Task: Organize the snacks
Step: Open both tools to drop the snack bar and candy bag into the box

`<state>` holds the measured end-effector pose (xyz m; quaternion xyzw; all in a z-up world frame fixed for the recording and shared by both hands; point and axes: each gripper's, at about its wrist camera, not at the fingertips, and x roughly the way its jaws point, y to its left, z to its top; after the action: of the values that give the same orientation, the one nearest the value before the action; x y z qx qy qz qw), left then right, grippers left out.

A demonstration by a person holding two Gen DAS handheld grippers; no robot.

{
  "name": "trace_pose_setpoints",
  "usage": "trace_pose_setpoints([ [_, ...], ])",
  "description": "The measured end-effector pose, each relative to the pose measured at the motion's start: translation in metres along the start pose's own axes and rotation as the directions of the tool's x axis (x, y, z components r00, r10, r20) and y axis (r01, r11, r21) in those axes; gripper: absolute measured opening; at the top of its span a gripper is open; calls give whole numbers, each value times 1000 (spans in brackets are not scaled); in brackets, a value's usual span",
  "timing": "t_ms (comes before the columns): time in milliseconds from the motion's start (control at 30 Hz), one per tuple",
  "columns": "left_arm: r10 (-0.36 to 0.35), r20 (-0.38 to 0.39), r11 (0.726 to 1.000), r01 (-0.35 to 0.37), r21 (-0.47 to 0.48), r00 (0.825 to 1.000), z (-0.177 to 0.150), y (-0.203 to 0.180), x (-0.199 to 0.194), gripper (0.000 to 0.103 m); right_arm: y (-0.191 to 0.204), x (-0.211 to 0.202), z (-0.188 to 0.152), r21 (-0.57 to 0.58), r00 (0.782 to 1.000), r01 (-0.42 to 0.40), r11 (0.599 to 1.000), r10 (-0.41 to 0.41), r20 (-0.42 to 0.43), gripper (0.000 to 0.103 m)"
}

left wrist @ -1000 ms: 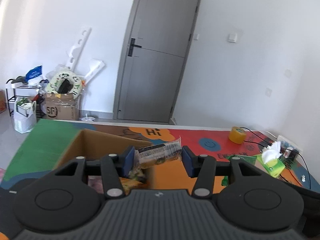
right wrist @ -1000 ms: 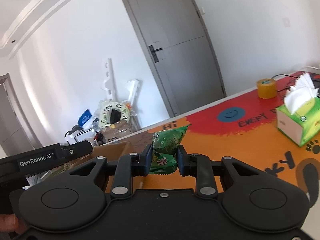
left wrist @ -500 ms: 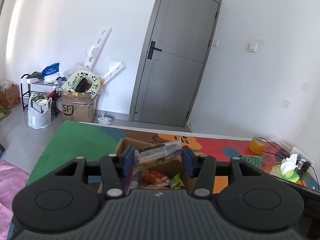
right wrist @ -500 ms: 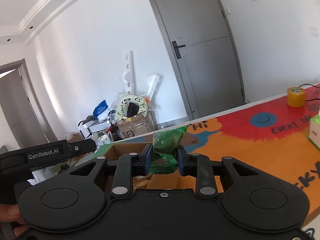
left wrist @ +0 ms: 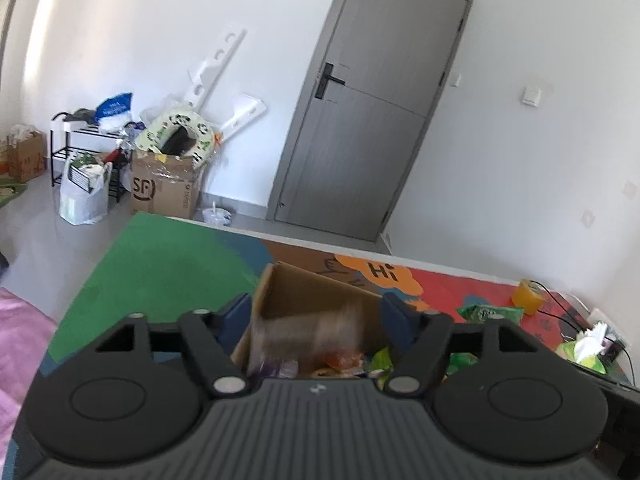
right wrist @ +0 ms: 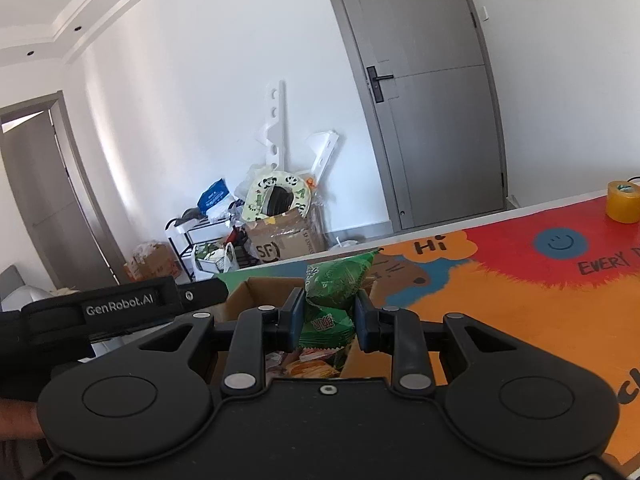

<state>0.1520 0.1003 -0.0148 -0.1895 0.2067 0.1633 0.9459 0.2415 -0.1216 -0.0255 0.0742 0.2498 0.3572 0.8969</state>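
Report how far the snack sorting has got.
Done: several packets already lie in the cardboard box. In hand: the left tool has just been opening over the box, and a blurred packet sits loose between its jaws, apparently dropping in; the right tool is shut on a green snack bag near the box. Left: green packets on the table.

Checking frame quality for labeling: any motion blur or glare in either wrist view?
Left wrist: the snack packet between the just-opened left gripper jaws is motion-smeared over the cardboard box; background sharp. Right wrist: green snack bag crisp in the right gripper; no glare, fisheye bending only.
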Motion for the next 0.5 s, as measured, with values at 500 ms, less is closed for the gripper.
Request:
trace_pose_setpoints([
  [500,25,-8,1000,-25,-5,1000,-2,13,-19,78,23,-8,-3,-16,998,-47,999,46,-35,27],
])
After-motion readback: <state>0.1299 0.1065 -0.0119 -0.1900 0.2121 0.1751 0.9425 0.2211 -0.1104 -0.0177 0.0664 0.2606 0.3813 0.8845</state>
